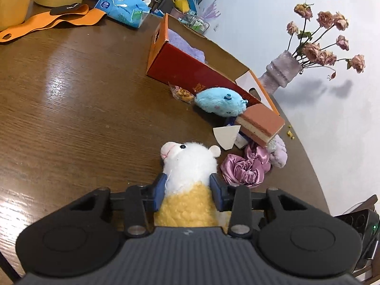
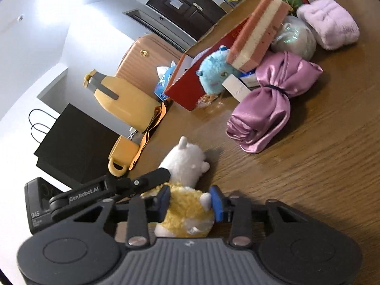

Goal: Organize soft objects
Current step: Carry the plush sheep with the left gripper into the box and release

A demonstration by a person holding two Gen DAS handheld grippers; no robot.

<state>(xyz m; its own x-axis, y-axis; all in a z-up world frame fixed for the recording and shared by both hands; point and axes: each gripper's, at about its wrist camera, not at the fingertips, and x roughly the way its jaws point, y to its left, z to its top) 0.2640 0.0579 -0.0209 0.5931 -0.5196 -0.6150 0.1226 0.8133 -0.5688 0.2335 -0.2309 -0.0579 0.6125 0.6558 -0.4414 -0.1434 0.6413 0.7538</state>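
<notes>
A white and yellow plush sheep (image 1: 187, 173) is pinched at the neck by my left gripper (image 1: 187, 190), just above the brown table. My right gripper (image 2: 191, 200) is shut on the same sheep (image 2: 182, 166) at its yellow body; the left gripper's fingers (image 2: 154, 174) show beside it. Beyond lie a blue plush (image 1: 219, 103), a pink sponge (image 1: 260, 124), a pink satin bow (image 2: 266, 99), a lilac fluffy cloth (image 2: 329, 22) and a silvery ball (image 2: 295, 35). An open red and orange box (image 1: 190, 71) holds a purple towel (image 1: 187, 45).
Yellow mug (image 1: 13, 2), yellow jug (image 2: 123, 102), orange strap (image 1: 52, 22) and blue tissue pack (image 1: 123, 7) stand at the table's far side. A vase of dried roses (image 1: 282, 68) stands by the box. A snack packet (image 1: 181, 92) and white card (image 1: 225, 135) lie nearby.
</notes>
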